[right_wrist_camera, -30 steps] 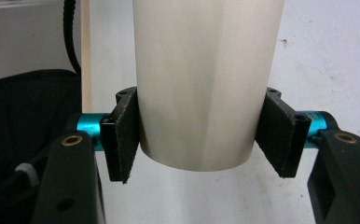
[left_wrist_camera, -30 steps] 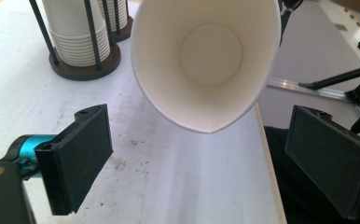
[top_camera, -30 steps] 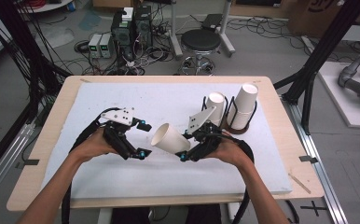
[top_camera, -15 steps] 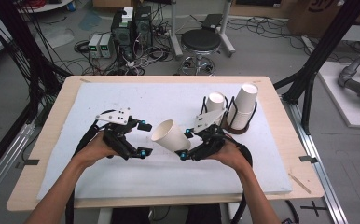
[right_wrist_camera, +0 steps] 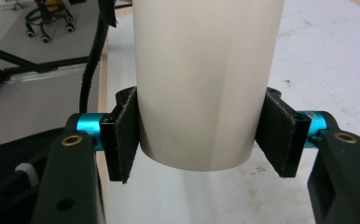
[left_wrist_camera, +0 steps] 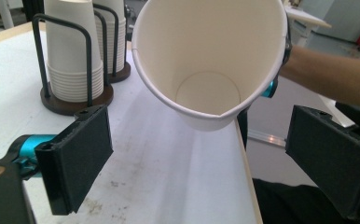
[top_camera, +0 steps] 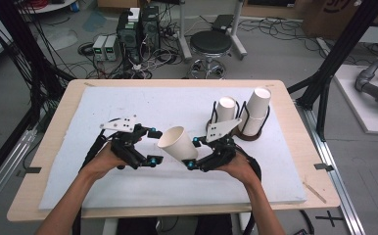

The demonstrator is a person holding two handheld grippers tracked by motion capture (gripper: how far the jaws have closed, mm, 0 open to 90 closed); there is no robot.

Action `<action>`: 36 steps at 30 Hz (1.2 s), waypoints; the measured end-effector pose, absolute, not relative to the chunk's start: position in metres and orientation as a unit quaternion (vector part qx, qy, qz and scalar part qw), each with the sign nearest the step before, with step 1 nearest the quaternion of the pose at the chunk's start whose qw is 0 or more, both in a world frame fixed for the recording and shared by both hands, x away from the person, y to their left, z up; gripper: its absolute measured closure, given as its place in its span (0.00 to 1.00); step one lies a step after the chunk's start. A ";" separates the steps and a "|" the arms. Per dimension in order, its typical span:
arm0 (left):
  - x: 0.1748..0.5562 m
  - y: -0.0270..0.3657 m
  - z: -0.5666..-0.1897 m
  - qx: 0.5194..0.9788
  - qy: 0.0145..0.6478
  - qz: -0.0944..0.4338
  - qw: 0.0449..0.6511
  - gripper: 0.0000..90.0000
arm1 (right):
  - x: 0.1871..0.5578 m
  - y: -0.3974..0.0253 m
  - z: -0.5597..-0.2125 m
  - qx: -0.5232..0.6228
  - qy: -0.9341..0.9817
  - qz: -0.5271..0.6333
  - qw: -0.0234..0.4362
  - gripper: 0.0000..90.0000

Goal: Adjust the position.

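Nearest the table's near edge, the person's two hands hold the grippers side by side over the white mat (top_camera: 128, 196). At the right, the right gripper (top_camera: 193, 152) has its jaws pressed against both sides of a white paper cup (top_camera: 176, 143), near the cup's base; the right gripper view shows the pads squeezing the cup's wall from left and right. That cup is lifted clear of the mat and tilted, its open mouth turned left toward the left gripper (top_camera: 152, 146). This one has its jaws spread wide and holds nothing; in the left gripper view the cup's mouth hangs between and just beyond its two pads. Farther back on the right stand two stacks of paper cups (top_camera: 255, 110) in a dark wire holder (top_camera: 248, 133), well apart from the held cup.
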State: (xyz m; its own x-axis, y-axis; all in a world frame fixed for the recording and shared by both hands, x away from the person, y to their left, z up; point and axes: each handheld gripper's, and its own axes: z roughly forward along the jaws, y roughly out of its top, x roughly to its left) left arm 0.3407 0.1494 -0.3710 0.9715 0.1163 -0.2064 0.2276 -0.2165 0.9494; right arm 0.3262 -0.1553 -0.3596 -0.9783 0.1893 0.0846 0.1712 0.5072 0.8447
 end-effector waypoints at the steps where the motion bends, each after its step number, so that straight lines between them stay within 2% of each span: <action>1: 0.340 0.149 -0.372 0.775 0.111 -0.045 0.620 0.08 | 0.326 -0.156 -0.360 0.104 0.866 0.488 0.010 0.41; 13: 0.338 0.141 -0.384 0.746 0.113 -0.063 0.653 0.08 | 0.323 -0.156 -0.369 0.103 0.849 0.518 0.003 0.41; 36: 0.335 0.126 -0.389 0.718 0.099 -0.077 0.685 0.09 | 0.322 -0.152 -0.376 0.099 0.836 0.540 -0.012 0.41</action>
State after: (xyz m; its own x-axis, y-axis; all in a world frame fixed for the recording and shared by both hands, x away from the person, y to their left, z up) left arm 0.3355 0.1262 -0.3894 0.9685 0.0375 -0.2462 0.2476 -0.0416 0.9680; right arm 0.3216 -0.1515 -0.3757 -0.9801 0.1523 0.1272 0.1786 0.3968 0.9004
